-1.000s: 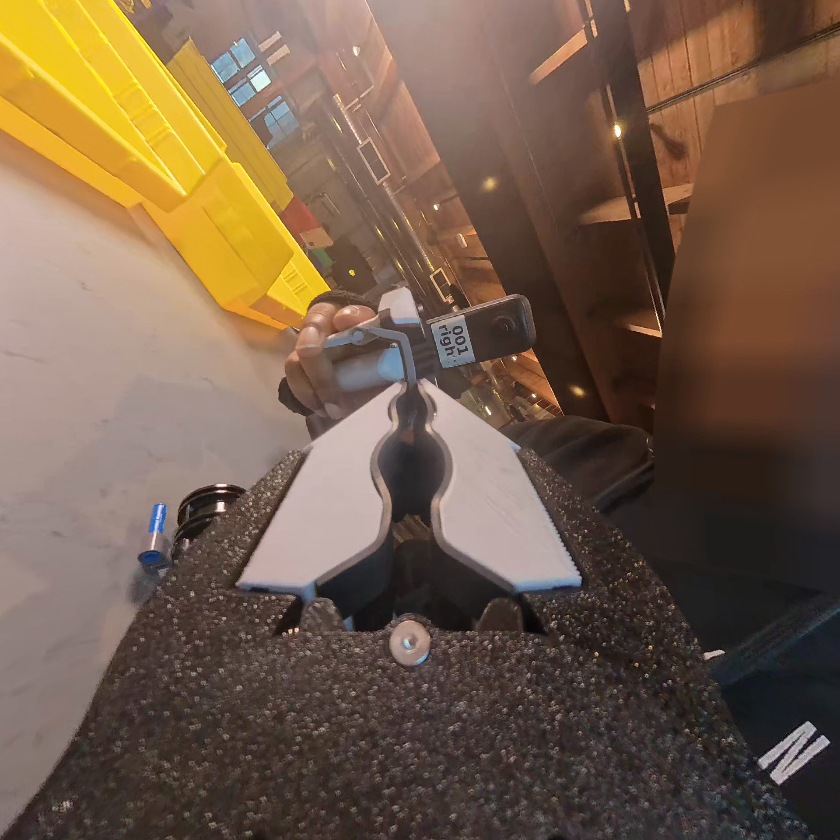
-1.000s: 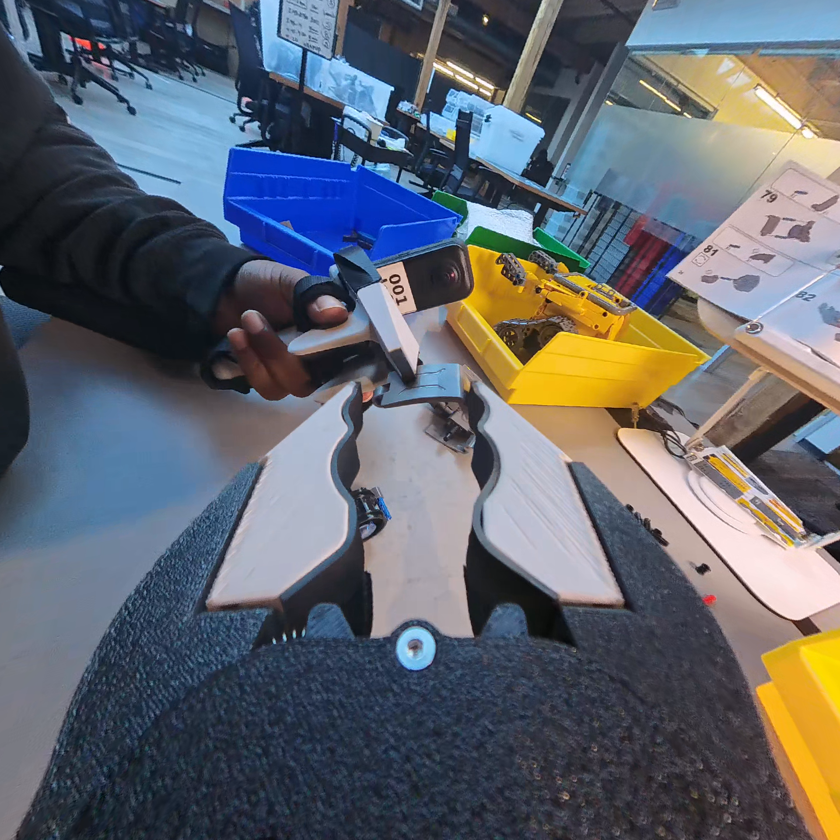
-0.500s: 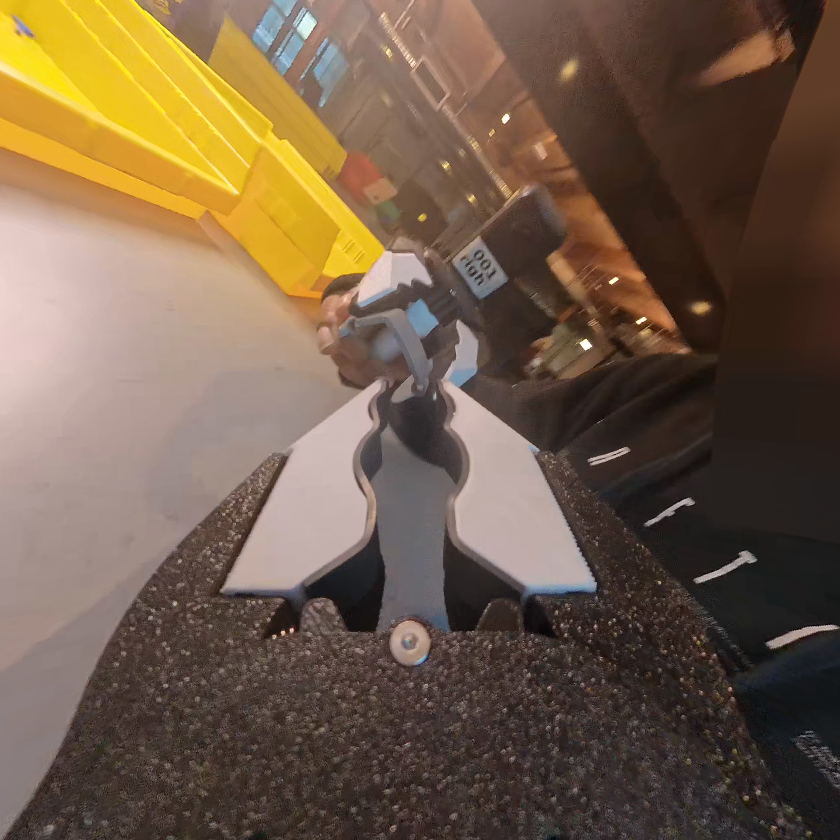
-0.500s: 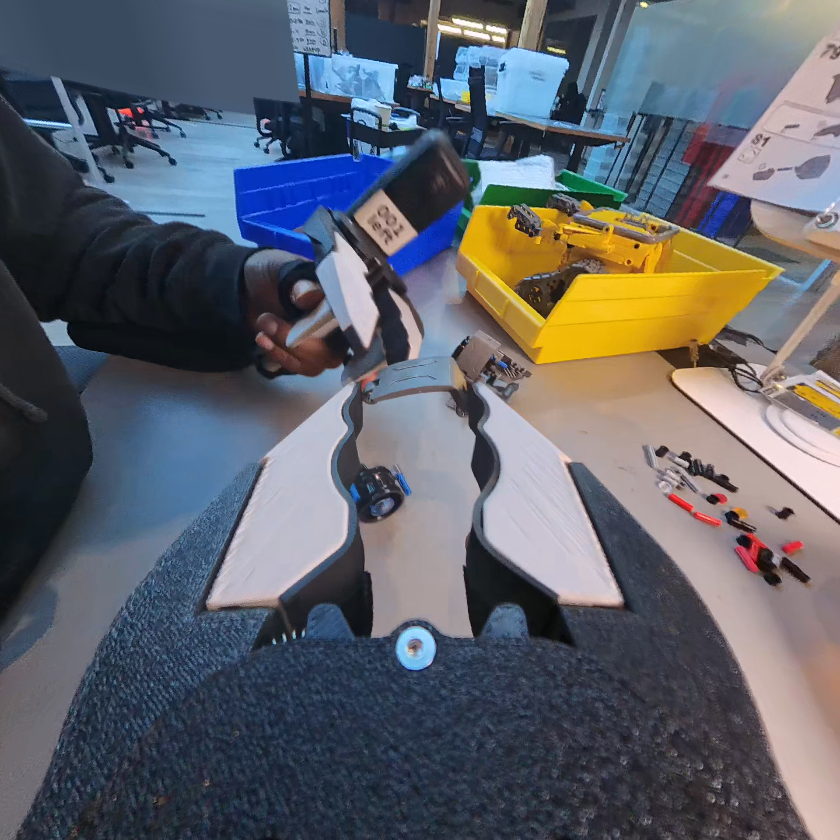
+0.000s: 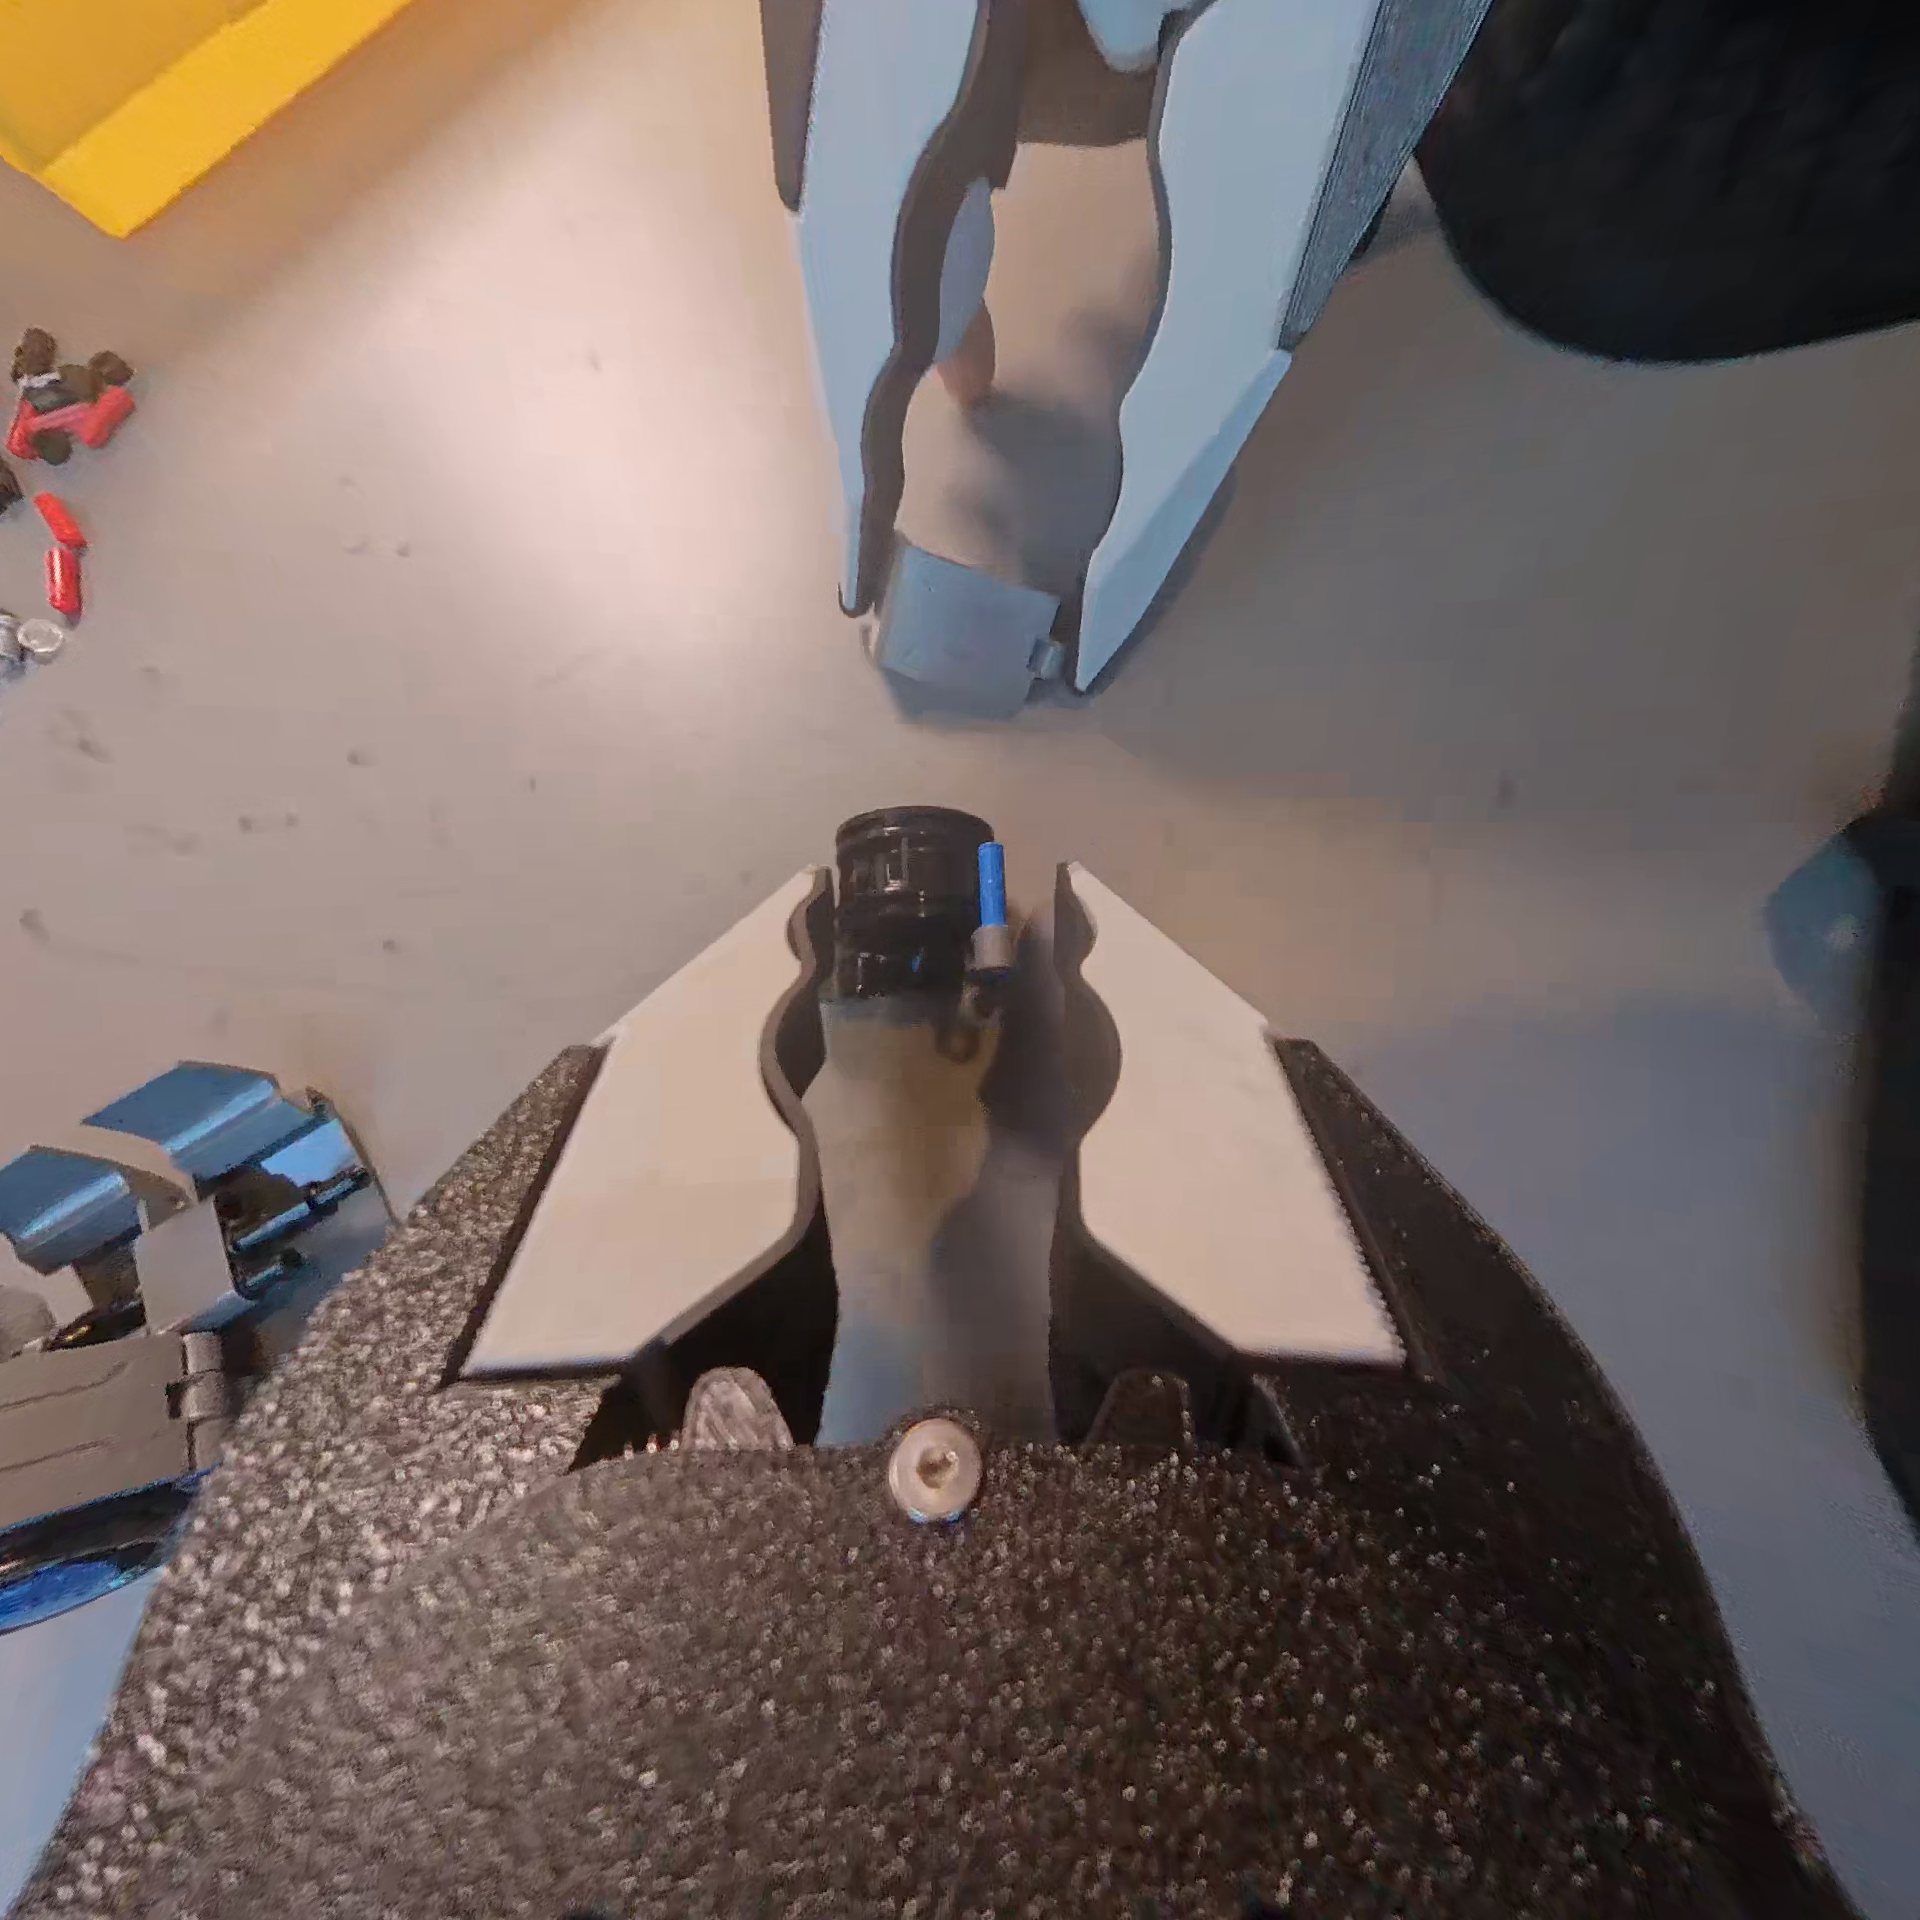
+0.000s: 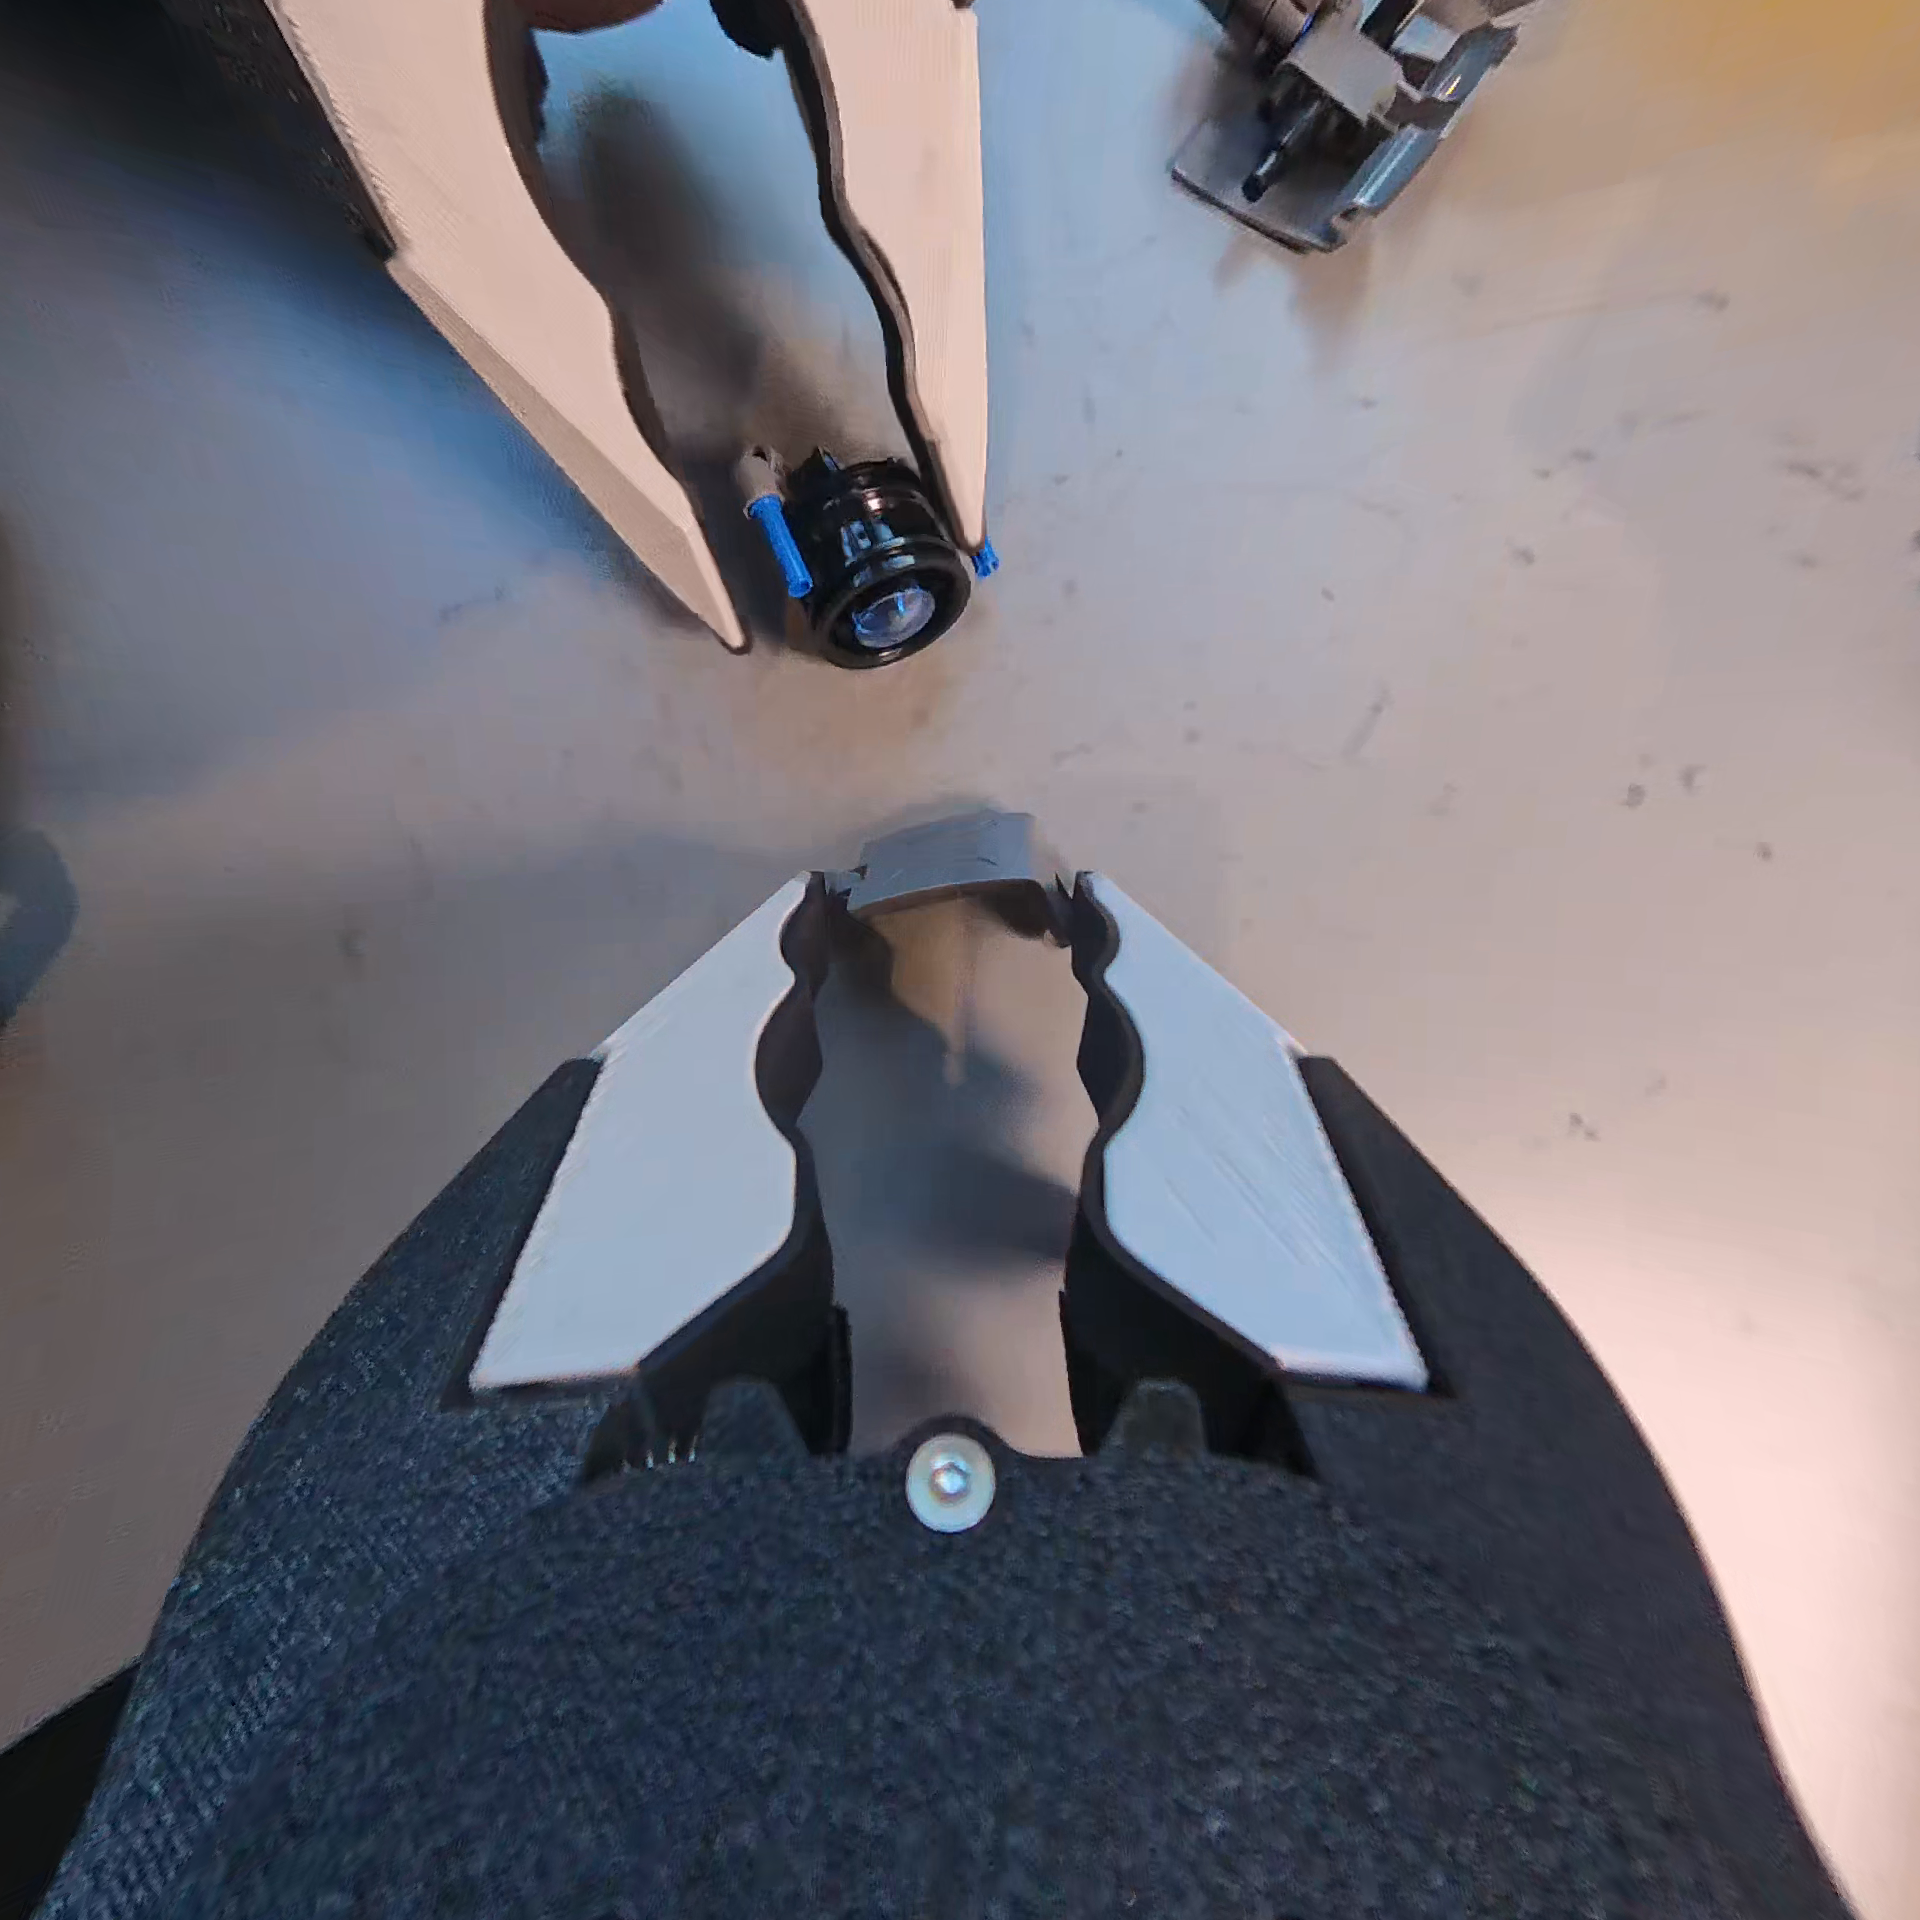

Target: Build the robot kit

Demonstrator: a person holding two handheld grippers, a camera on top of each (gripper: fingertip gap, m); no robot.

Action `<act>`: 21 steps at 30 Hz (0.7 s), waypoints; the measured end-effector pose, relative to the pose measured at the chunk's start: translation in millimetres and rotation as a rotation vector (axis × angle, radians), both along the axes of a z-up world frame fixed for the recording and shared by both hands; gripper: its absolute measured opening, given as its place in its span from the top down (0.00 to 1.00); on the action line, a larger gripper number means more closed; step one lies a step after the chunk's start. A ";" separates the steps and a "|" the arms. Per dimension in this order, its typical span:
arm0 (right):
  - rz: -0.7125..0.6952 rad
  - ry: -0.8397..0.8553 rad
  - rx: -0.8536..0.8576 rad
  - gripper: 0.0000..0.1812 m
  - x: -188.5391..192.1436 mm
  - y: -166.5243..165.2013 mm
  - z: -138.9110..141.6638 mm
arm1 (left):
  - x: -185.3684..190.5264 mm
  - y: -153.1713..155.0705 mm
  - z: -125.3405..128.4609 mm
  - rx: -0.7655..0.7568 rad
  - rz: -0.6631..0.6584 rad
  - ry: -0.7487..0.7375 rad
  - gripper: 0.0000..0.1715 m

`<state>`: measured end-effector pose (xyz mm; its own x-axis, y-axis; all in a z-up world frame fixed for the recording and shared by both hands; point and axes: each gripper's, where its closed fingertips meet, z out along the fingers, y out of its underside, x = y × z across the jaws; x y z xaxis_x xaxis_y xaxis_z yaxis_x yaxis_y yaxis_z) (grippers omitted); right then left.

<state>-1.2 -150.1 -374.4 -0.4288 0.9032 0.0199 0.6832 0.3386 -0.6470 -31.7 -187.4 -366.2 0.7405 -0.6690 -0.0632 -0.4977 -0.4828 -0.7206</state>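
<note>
Left gripper [image 5: 943,881]: part-open, astride the black cylinder [image 5: 899,904] lying on the table [image 5: 416,623]; one finger touching.
Right gripper [image 6: 945,885]: pinching a grey plate [image 6: 951,857] at its tips, near the cylinder.

Between the fingertips of the left gripper [image 5: 940,883], the rear of the black cylindrical part [image 5: 904,899] was hidden by the finger on its side, so contact there could not be told. The grey panel [image 6: 951,857] at the tips of the right gripper [image 6: 945,883] showed only its far edge; whether the fingers pinched it was unclear. Left of the left gripper, a grey-and-blue assembly [image 5: 156,1247] was cut off by the picture's edge. Far left, small red and black pieces [image 5: 62,416] were too small to identify. Beyond the right gripper's own tips, another grey assembly [image 6: 1340,114] ran off the top edge.
</note>
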 end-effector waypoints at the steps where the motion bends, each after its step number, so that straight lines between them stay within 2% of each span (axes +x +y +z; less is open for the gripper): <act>1: -0.002 -0.010 -0.002 0.74 1.0 -0.6 -0.1 | -1.1 1.1 -2.4 0.009 0.000 0.020 0.80; 4: 0.000 -0.021 0.019 0.74 3.8 0.0 -0.8 | -0.5 2.3 1.4 0.025 -0.008 -0.020 0.82; 8: 0.021 0.014 0.032 0.68 3.4 0.1 5.6 | 2.9 -1.3 16.2 0.012 -0.029 -0.210 0.83; 12: 0.150 0.208 0.025 0.67 -7.8 -24.4 32.6 | 3.6 -4.1 22.7 0.000 -0.052 -0.303 0.83; 16: 0.199 0.325 0.028 0.68 -23.7 -46.3 39.4 | 13.8 -6.1 50.1 0.079 -0.107 -0.450 0.83; 18: 0.197 0.381 -0.047 0.71 -29.1 -54.0 48.5 | 18.6 -8.6 66.4 0.137 -0.139 -0.531 0.83; 21: 0.174 0.444 -0.142 0.82 -32.6 -56.5 65.4 | 22.4 -12.1 80.7 0.205 -0.175 -0.591 0.83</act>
<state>-33.8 -206.6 -309.0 -0.5517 0.8259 0.1167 0.2722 0.3105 -0.9108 -9.3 -199.4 -285.6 0.5707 -0.8006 0.1825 -0.0473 -0.2540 -0.9660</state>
